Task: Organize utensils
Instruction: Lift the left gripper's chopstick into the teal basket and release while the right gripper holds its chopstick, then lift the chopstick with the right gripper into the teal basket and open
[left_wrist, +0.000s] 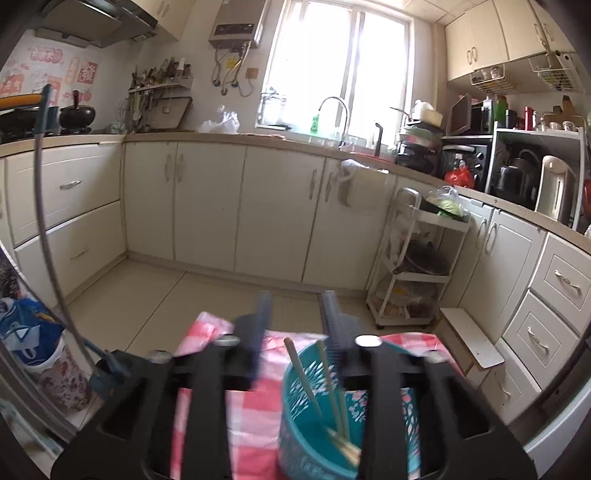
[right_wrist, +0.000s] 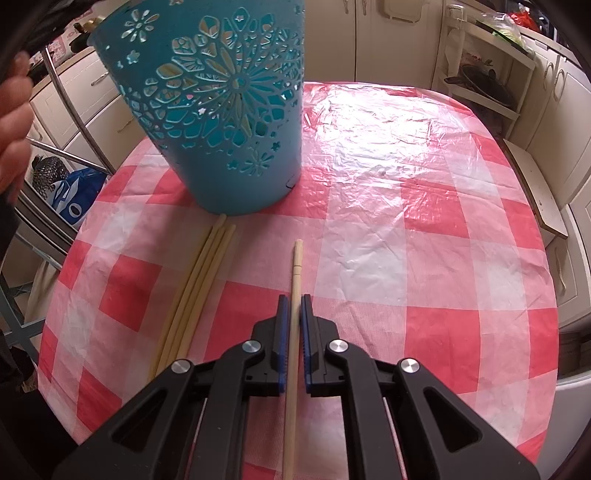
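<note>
Right gripper (right_wrist: 294, 299) clamps a single chopstick (right_wrist: 295, 280) over the checked tablecloth (right_wrist: 424, 229); left gripper (left_wrist: 295, 306) spread open above teal utensil holder (right_wrist: 221, 110); four loose chopsticks (right_wrist: 199, 280) lie near it, leftward.

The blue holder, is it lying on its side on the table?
No, the blue holder stands upright on the checked tablecloth, with loose chopsticks lying beside it.

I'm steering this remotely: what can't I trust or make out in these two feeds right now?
- Left wrist view: left gripper fingers are motion-blurred.
- Left wrist view: the holder base is cut off by the bottom edge and the gripper body.
- Right wrist view: the holder rim is cut off at the top edge, so its contents are unseen.
- Right wrist view: the chopstick rear end passes under the right gripper.
- Right wrist view: the loose chopsticks near ends run behind the gripper body.
</note>
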